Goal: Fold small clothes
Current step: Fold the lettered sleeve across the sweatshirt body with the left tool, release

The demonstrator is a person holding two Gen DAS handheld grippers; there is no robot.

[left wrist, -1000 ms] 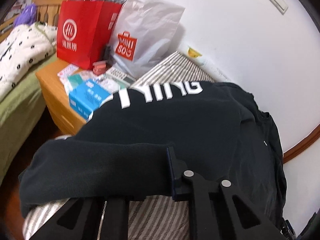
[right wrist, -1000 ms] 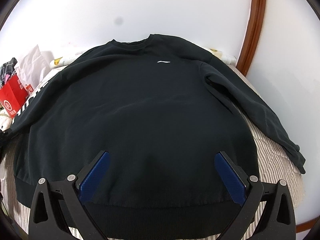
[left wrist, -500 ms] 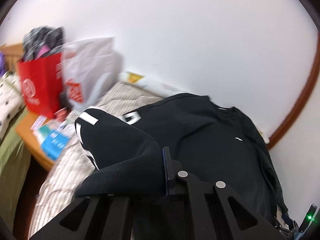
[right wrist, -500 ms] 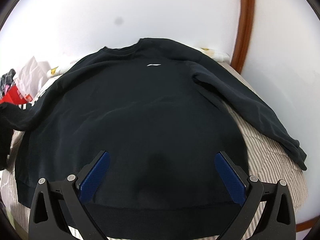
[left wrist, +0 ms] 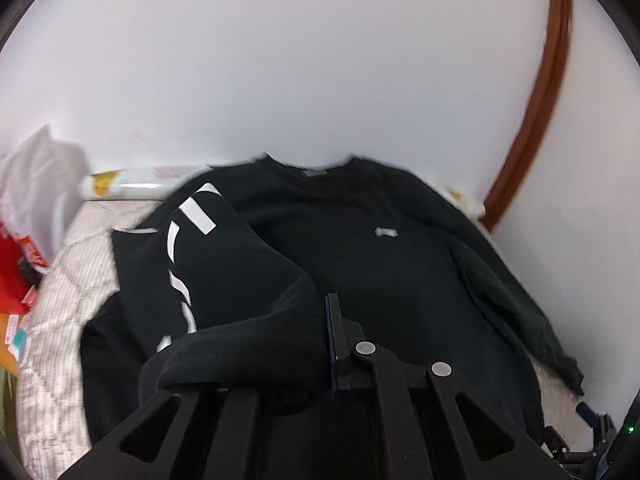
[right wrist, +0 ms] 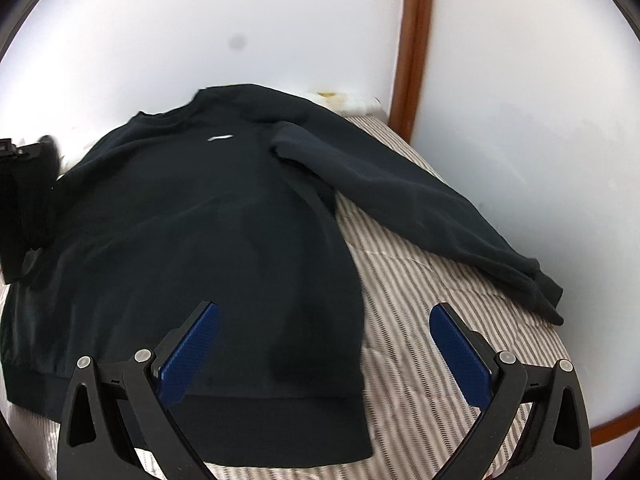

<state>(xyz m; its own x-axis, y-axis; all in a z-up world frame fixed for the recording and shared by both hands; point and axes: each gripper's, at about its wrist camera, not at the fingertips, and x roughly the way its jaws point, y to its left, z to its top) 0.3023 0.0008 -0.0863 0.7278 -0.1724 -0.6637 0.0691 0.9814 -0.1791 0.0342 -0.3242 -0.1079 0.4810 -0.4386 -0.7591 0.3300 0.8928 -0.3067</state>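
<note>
A black sweatshirt (left wrist: pixel 380 280) (right wrist: pixel 200 208) lies face up on the striped bed (right wrist: pixel 420 320). My left gripper (left wrist: pixel 327 340) is shut on the cuff of its left sleeve (left wrist: pixel 224 272), which carries white lettering. That sleeve hangs lifted and folded over the shirt's left side. My right gripper (right wrist: pixel 324 312) is open above the hem's right corner, with nothing pressed between its blue pads (right wrist: pixel 188 356). The right sleeve (right wrist: pixel 420 208) lies stretched out on the bedding. At the far left of the right wrist view the held sleeve (right wrist: pixel 24 200) shows as a dark mass.
A white wall with brown wooden trim (right wrist: pixel 412 60) (left wrist: pixel 536 100) borders the bed at the back and right. A white bag (left wrist: pixel 36 200) and a red bag (left wrist: pixel 12 272) stand left of the bed. Striped bedding (left wrist: pixel 60 300) lies bare left of the shirt.
My left gripper has carried the sleeve up and to the right, over the shirt's body. The right gripper has drifted right, from the hem's middle to its right corner, still open.
</note>
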